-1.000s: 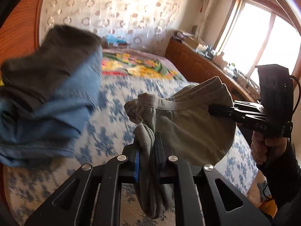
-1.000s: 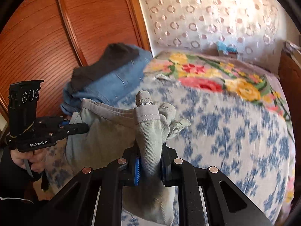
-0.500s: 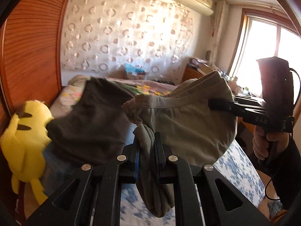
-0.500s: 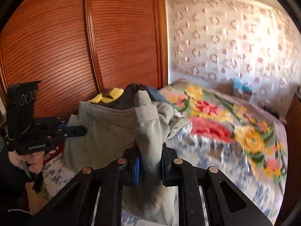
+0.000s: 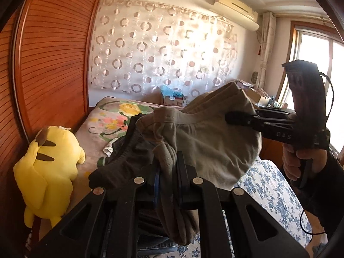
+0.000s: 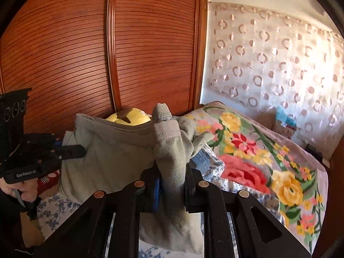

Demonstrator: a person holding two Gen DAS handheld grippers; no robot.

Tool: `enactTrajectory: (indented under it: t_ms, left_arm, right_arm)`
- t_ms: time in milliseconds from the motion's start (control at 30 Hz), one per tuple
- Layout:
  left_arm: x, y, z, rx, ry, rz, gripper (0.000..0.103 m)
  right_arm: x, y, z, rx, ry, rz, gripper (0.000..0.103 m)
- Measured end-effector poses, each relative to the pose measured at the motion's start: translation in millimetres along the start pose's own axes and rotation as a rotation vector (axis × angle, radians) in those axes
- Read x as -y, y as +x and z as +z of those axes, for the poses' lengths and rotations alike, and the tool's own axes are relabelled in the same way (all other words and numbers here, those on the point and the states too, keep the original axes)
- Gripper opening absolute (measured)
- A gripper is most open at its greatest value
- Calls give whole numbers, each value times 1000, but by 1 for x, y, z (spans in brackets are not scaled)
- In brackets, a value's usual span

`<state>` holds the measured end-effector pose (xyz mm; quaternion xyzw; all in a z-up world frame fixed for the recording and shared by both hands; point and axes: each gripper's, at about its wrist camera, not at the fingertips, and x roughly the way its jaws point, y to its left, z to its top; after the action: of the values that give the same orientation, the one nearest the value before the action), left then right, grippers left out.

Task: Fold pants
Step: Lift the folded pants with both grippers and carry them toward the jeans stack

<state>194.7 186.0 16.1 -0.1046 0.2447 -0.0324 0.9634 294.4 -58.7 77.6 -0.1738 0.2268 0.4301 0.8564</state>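
Bedroom light falls across a bed (image 6: 247, 195) with a blue-flowered sheet and a bright floral blanket, and both grippers hang above it with the pants between them. Closest in the left wrist view, the left gripper (image 5: 167, 173) has its jaws clamped on a bunched edge of the olive pants (image 5: 206, 148), a thick roll of cloth drooping below the jaws. In the right wrist view the right gripper (image 6: 171, 177) is likewise pinched tight on a folded seam, with a stub of fabric standing up above the jaws and a flap hanging beneath. Between the two grips the cloth sags in a slack pouch, clear of the sheet. Just beyond the left jaws lies a dark garment (image 5: 124, 161) on a pile, with a bit of blue denim (image 6: 200, 159) showing past the right jaws. Farther off to the left of the jaws sits a yellow plush toy (image 5: 47, 172) against the slatted wooden wardrobe (image 6: 133, 49); behind everything hangs a curtain (image 5: 163, 53) patterned with rings. Judging by the drape, the pants are light, soft and limp, with no stiffness to hold a crease, so they should be gripped at the waistband or hem corners, where the doubled seams give the pads something firm; a hold on a single loose layer would likely slip or let the fold twist.
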Motion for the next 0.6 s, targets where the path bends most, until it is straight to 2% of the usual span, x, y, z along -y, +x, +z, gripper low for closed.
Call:
enactTrajectory:
  t_ms: [400, 600]
  left_arm:
    - [-32, 6, -15, -24, -80, 79, 14]
    - [-37, 10, -24, -44, -98, 106, 14]
  right_arm:
    - [2, 77, 44, -73, -130, 67, 17]
    - [6, 115, 56, -103, -149, 107, 17]
